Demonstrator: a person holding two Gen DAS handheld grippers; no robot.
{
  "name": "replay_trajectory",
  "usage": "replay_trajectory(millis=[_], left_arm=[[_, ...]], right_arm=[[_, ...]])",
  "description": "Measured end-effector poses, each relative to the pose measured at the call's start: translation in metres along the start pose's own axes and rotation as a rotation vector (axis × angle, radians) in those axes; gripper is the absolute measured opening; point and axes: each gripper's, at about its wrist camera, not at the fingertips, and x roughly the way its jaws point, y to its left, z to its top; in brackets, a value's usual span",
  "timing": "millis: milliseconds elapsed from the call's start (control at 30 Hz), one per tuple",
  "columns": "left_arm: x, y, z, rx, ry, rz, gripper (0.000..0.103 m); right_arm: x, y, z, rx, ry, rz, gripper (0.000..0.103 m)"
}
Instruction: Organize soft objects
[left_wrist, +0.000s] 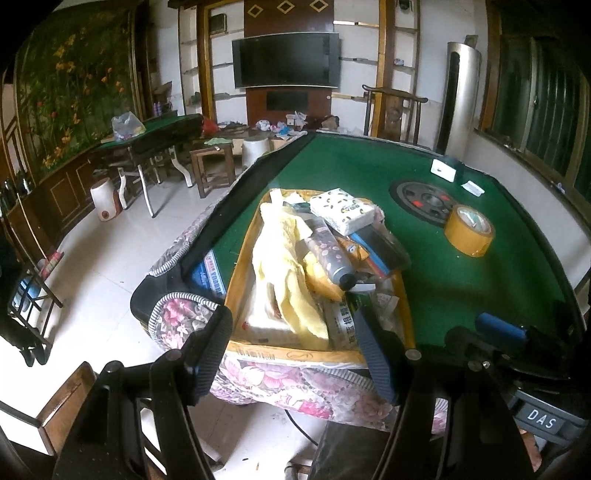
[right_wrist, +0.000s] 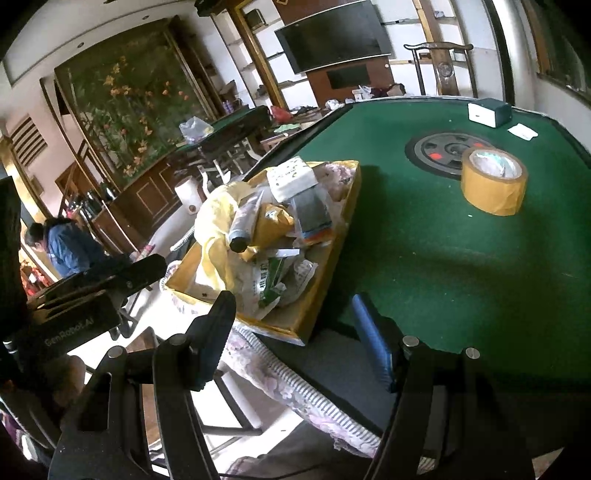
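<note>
Green felt desk (left_wrist: 461, 273) carries everything; landmark = the shallow yellow-rimmed tray (left_wrist: 295, 356) at its near-left edge, sitting partly on a floral cloth (left_wrist: 280, 384) that hangs over the desk edge.

Inside tray, a heap: pale yellow soft cloth (left_wrist: 284, 266) draped along the tray's left side, top to bottom; a grey-capped tube w/ floral print (left_wrist: 328, 251) lying diagonally across the cloth's right edge, cap twd the near rim; white tissue pack w/ dark specks (left_wrist: 341, 214) on top at the tray's far end; crumpled printed wrappers (right_wrist: 273, 284) at the near end.

Right of tray, well apart: roll of tan packing tape (left_wrist: 469, 230), upright on its side face. Beyond tape, a round grey disc (left_wrist: 424, 201) set in the felt. Far right of tray, a small white box (left_wrist: 443, 170).

Left gripper (left_wrist: 295, 354) hovers just at the tray's near rim, jaws apart, nothing btw them. Right gripper (right_wrist: 295, 339) hangs at the tray's near-right corner, jaws also wide apart, empty.
</note>
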Motion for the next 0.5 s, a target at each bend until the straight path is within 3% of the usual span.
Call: replay_trajectory(millis=[500], left_arm=[[0.0023,-0.0004,-0.0037,0.005,0.017,0.003,0.069]], right_arm=[[-0.0032,0.0010,-0.0042,0.003,-0.004,-0.009,0.066]])
